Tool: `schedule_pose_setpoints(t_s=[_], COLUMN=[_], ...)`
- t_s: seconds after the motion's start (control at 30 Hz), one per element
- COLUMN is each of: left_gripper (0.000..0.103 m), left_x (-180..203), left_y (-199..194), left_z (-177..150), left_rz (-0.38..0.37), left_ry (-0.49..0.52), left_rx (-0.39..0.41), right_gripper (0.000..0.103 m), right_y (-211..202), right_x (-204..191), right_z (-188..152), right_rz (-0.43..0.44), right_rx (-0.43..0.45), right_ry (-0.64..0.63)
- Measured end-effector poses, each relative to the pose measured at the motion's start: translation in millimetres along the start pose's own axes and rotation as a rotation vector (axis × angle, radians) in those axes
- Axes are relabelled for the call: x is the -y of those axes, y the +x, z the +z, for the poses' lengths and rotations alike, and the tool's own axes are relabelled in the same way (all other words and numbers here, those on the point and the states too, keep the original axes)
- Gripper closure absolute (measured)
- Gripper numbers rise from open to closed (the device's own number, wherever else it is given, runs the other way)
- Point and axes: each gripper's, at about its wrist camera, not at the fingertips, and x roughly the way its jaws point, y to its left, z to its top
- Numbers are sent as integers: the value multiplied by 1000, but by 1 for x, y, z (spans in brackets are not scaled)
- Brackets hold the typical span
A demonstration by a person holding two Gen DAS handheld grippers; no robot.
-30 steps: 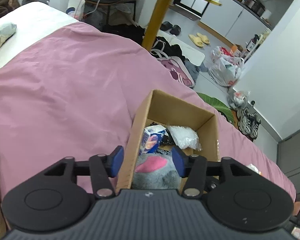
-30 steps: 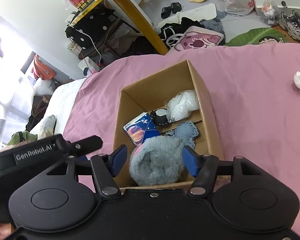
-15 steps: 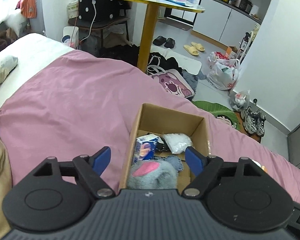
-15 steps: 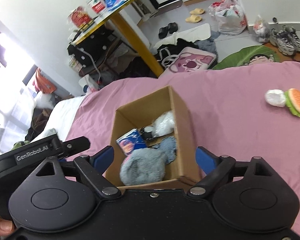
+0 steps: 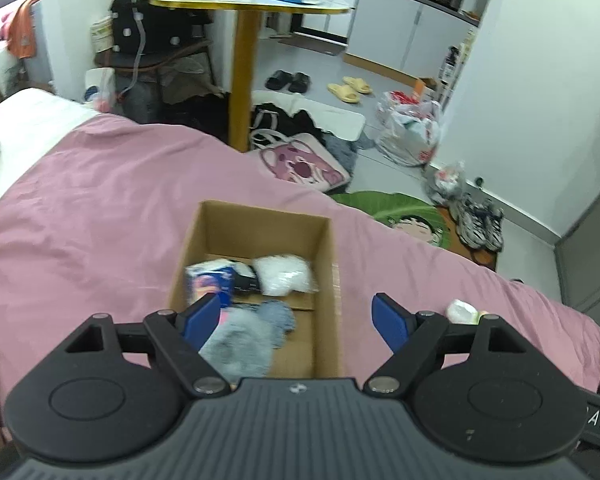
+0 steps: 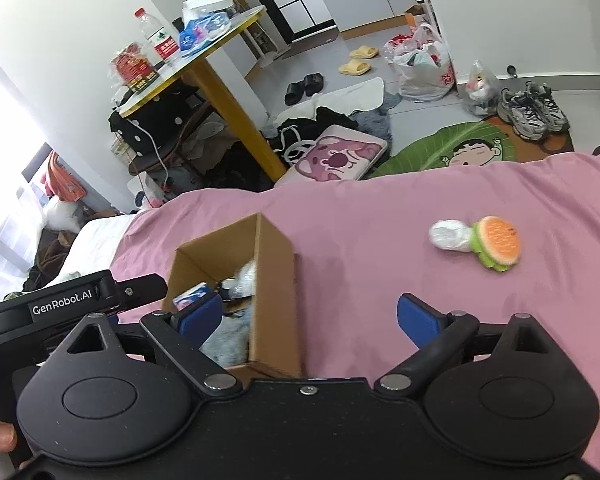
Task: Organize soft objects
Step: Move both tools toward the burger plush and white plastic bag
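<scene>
A cardboard box (image 5: 328,288) (image 6: 278,280) stands on the pink bedspread (image 5: 100,216). Inside lie a grey fluffy plush (image 5: 244,340) (image 6: 230,340), a blue-white packet (image 5: 210,280) and a white fluffy item (image 5: 286,274). My left gripper (image 5: 296,320) hovers open above the box's near end, nothing between its fingers. My right gripper (image 6: 308,320) is open too, over the box's right wall. A hamburger plush (image 6: 498,246) and a white soft item (image 6: 448,234) lie on the bedspread to the right, apart from both grippers. The white item (image 5: 462,312) also shows behind my left gripper's right finger.
The bed's far edge drops to a cluttered floor with a pink bag (image 6: 338,158), a green leaf mat (image 6: 460,148), shoes and plastic bags. A yellow-legged table (image 5: 246,76) stands beyond the bed. The left gripper's body (image 6: 72,304) sits left of the box.
Both grippers opened wide and pulled up and back from the box. The grey plush now lies loose in the box. The hamburger plush came into the right wrist view.
</scene>
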Motion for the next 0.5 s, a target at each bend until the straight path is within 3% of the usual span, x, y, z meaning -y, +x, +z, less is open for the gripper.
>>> schedule_pose_setpoints(t_s=[0.17, 0.5], left_gripper=[21, 21], left_x=[21, 56], left_y=[8, 36], left_z=[-5, -13], left_rz=[-9, -39], left_ry=[10, 10], left_rx=[-8, -65], right_gripper=[3, 2], right_y=[-3, -4], right_x=[24, 79], right_z=[3, 5], right_rz=[0, -11], right_rx=[-9, -6], right_ry=[-3, 42])
